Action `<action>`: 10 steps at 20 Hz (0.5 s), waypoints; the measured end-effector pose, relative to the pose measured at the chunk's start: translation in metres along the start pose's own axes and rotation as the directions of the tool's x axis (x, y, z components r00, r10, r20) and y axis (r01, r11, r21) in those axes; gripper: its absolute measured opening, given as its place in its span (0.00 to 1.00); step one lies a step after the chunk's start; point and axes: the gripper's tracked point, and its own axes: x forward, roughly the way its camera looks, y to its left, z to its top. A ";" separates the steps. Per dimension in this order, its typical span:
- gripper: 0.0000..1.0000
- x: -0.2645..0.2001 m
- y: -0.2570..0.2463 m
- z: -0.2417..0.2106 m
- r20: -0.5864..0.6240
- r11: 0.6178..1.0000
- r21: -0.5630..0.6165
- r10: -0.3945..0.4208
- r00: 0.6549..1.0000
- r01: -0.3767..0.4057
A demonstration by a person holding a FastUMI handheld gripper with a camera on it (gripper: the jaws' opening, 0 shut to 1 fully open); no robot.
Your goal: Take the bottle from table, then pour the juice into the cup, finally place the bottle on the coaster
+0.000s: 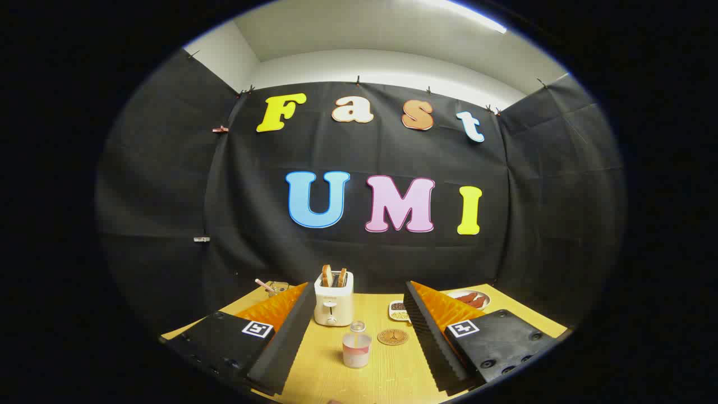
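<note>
A small clear bottle [357, 349] with a pale red label and a clear cap stands upright on the yellow wooden table [381, 376]. It sits between my two fingers, touching neither. My gripper [358, 287] is open wide and holds nothing. Just right of the bottle and a little farther on lies a round brown coaster [392, 336], flat on the table. A cup [274, 289] with a pink straw stands at the far left, partly hidden behind my left finger [283, 336].
A cream toaster [334, 304] with two slices of toast stands just beyond the bottle. A small patterned dish [397, 310] lies right of it. A plate of sausages [471, 298] sits at the far right behind my right finger [432, 331].
</note>
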 end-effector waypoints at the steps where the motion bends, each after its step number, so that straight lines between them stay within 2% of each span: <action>1: 0.96 -0.001 -0.001 -0.003 -0.008 1.000 0.006 -0.007 1.000 0.007; 10: 0.96 0.004 -0.009 -0.014 -0.045 0.999 -0.036 -0.033 0.998 0.032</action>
